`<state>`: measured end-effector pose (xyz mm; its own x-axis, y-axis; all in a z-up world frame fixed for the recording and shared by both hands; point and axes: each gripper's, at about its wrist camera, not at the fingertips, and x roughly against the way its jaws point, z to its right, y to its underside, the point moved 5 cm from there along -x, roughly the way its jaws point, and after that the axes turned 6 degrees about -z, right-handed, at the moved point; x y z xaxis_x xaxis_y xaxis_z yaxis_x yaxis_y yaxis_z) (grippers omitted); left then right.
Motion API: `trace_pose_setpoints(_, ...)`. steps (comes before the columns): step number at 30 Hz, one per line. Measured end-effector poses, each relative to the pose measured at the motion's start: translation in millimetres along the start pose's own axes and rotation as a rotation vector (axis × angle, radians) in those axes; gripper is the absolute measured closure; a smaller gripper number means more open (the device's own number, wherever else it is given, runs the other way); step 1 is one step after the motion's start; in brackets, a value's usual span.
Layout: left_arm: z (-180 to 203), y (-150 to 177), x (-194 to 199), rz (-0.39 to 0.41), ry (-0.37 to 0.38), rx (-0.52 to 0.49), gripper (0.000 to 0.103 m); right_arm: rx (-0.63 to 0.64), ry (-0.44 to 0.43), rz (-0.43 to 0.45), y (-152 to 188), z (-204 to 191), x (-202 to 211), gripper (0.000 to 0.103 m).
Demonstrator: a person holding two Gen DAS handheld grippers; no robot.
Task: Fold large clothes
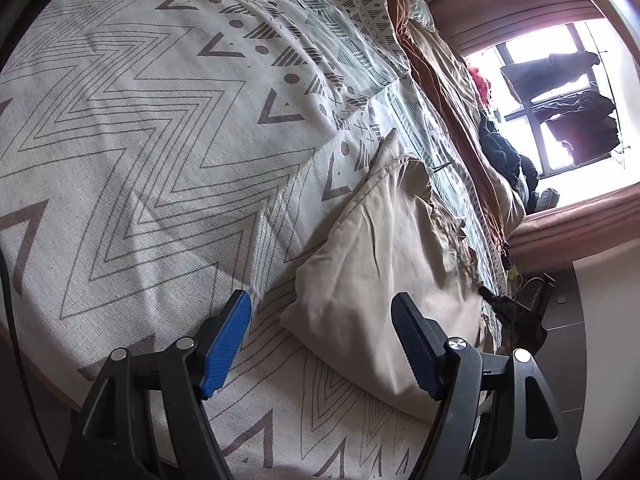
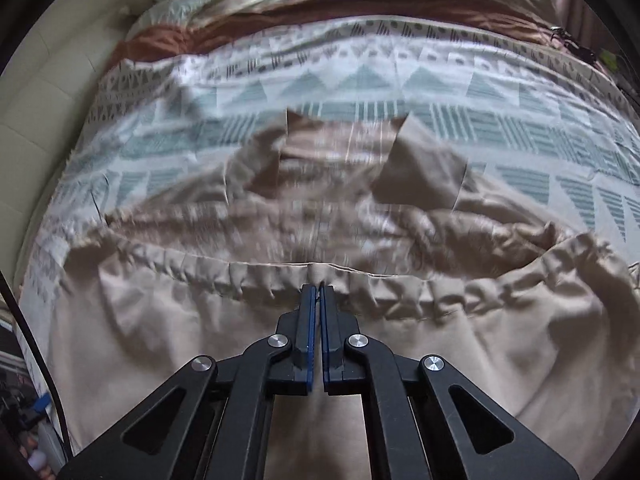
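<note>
**Right jaws clamped at the gathered hem, left jaws wide over the bed**

Through the right wrist camera I see my right hand-held gripper (image 2: 319, 294) clenched, its blue pads pressed together with only a sliver between them, right at the gathered, elasticated edge of the beige garment (image 2: 168, 344). The tips sit on that ruffled seam, and a pinch of the fabric looks caught between them, though the view is blurred further out. The garment spreads wide across the near part of the bed, its far portion rumpled over the patterned bedspread (image 2: 360, 80), where grey-green triangles and stripes run in bands. Beyond that lies a rust-brown blanket (image 2: 168, 42).

From the left wrist camera, my left hand-held gripper (image 1: 322, 340) is released, its jaws standing well apart with nothing between them. It hangs just above the bedspread's zigzag print, and one beige corner of the garment (image 1: 372, 248) lies between and beyond the open fingers, not touched by either. Far to the right a bright window (image 1: 560, 80) shows dark clothes hanging outside.
</note>
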<state>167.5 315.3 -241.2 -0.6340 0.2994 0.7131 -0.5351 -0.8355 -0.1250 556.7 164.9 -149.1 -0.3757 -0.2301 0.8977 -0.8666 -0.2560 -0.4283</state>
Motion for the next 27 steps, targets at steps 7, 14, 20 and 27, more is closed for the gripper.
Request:
trace_pose_setpoints(7,1.1,2.0,-1.7,-0.011,0.028,0.018,0.030,0.002,0.046,-0.010,-0.8,-6.4,-22.9,0.103)
trace_pose_setpoints(14,-8.5,13.8,-0.7,-0.062,0.135,0.101,0.030,-0.005,0.101,-0.021,5.4,-1.9,-52.2,0.103)
trace_pose_setpoints(20,-7.6,18.0,-25.6,-0.102,0.158,0.130,0.041,-0.034,0.096,-0.033,1.5,-1.6,-54.8,0.103)
trace_pose_setpoints(27,6.7,10.5,-48.8,-0.116,0.161,0.109,0.045,-0.101,0.006,-0.042,-1.1,10.1,-26.8,0.103)
